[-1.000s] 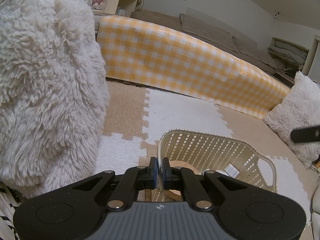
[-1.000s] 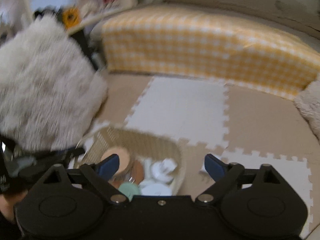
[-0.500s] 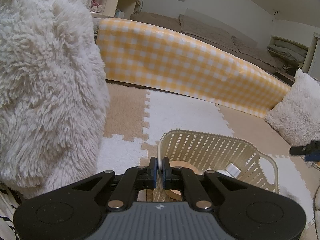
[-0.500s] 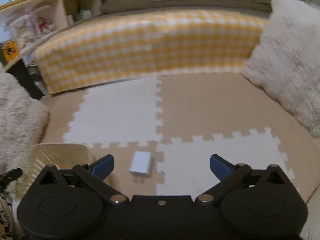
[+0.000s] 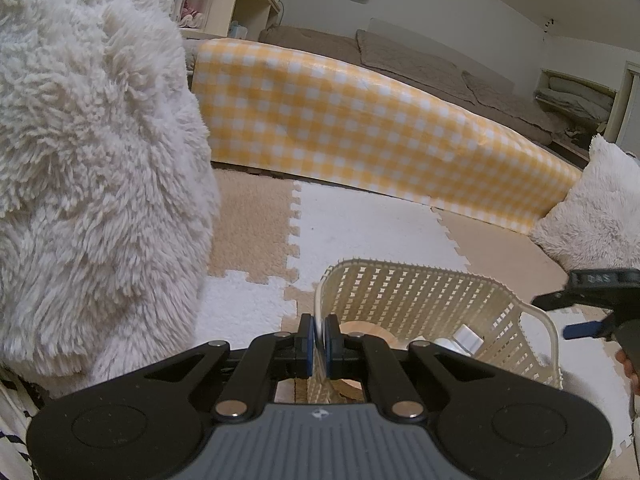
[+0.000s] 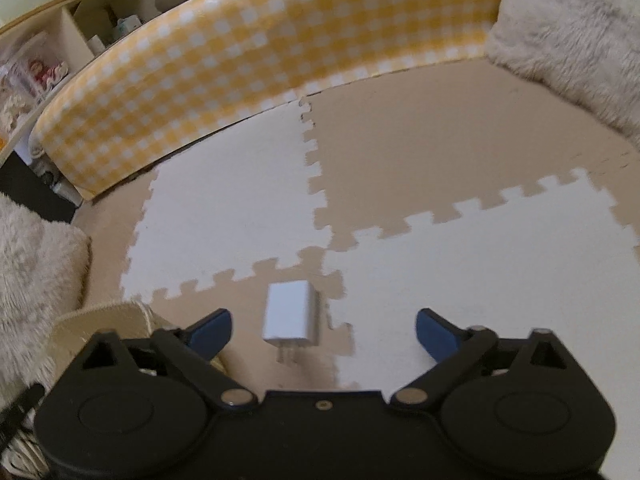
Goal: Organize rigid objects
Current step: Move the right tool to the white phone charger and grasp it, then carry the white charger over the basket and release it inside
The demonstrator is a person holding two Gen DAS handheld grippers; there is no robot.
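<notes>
The left gripper [image 5: 319, 340] was held low over the floor, pointing forward toward the yellow checked mattress [image 5: 360, 128]. Its blue pads [image 5: 306, 340] were clenched on the near rim of the cream plastic basket [image 5: 440, 300], with the thin lattice wall pinched between them. Inside the basket, just past the pinched rim, lay a tan roll of tape [image 5: 368, 330] and a small white object [image 5: 466, 336] against the far wall; what that object was could not be told. A large fluffy white cushion [image 5: 92, 160] stood close on the left side of the basket.

The right gripper [image 6: 323, 330] was tilted down toward the foam puzzle mat [image 6: 400, 160], and in the left wrist view it showed at the far right edge [image 5: 588, 308], beyond the basket's handle end. Its jaws were spread wide and held nothing. The white charger plug [image 6: 290, 312] lay flat on the mat between the two blue fingertips [image 6: 210, 330], nearer the left one and untouched by either. Its two metal prongs pointed back toward the gripper body. The plug rested on a tan tile, right at the toothed seam with a white tile.

The basket's corner [image 6: 100, 320] appeared at the lower left of the right wrist view, just beside the gripper's left finger and near the plug. A second fluffy cushion [image 6: 580, 40] sat at the upper right, against the end of the mattress.
</notes>
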